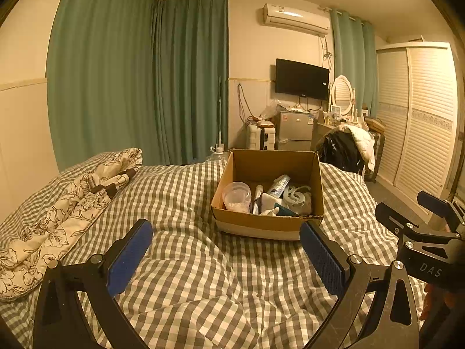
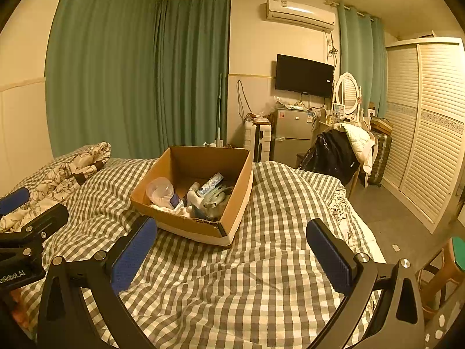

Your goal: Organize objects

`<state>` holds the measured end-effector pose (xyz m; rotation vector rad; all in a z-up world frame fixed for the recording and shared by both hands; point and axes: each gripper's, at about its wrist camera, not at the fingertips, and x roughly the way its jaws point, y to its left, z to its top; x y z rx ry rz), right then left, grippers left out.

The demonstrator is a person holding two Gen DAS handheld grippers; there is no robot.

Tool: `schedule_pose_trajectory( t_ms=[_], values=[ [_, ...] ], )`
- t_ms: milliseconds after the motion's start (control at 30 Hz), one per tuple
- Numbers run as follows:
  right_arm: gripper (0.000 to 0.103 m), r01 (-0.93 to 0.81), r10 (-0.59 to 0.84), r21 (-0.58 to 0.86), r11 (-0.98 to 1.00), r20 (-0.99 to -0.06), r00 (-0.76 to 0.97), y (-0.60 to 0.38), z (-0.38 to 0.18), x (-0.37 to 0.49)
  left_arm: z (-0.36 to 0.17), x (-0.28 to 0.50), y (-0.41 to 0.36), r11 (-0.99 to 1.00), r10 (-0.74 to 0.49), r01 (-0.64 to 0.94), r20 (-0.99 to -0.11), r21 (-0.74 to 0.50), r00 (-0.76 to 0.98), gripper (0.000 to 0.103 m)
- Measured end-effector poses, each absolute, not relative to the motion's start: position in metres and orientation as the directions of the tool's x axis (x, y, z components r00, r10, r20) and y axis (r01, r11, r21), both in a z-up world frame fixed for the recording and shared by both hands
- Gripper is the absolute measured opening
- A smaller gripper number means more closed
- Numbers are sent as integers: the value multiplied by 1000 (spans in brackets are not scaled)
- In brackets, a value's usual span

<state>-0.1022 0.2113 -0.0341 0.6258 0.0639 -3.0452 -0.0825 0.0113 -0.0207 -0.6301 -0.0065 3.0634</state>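
cardboard box (image 1: 267, 224) ahead, hand-held gripper (image 1: 225, 250) (gaping)

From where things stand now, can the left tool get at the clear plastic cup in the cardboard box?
Probably yes. The left tool is open and empty, with only checked bedding between it and the cardboard box. The box top is open, and the clear plastic cup stands uncovered at its left side.

The right gripper (image 1: 407, 212), seen at the right edge of the left wrist view, bears "DAS". The left gripper (image 2: 32, 206), at the left edge of the right wrist view, bears "nRobot.AI", cut off by the frame.
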Motion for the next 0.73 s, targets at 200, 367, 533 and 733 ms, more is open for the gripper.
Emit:
schedule_pose_trajectory(
  t_ms=[200, 367, 533, 733],
  values=[
    [103, 41, -23, -36, -999, -399, -917, 211, -34, -102, -21, -82, 11, -1000, 14, -12, -396, -6, -918, 103],
    [103, 42, -23, -38, -998, -402, -915, 209, -36, -103, -22, -82, 11, -1000, 14, -13, -398, -6, -917, 103],
    [103, 42, -23, -38, -998, -404, -914, 209, -36, -103, -23, -82, 11, -1000, 13, -12, -401, -4, -916, 103],
    [103, 42, -23, -38, -998, -404, -914, 208, -38, -104, -22, -82, 10, -1000, 12, -7, -390, -15, -921, 103]
  ],
)
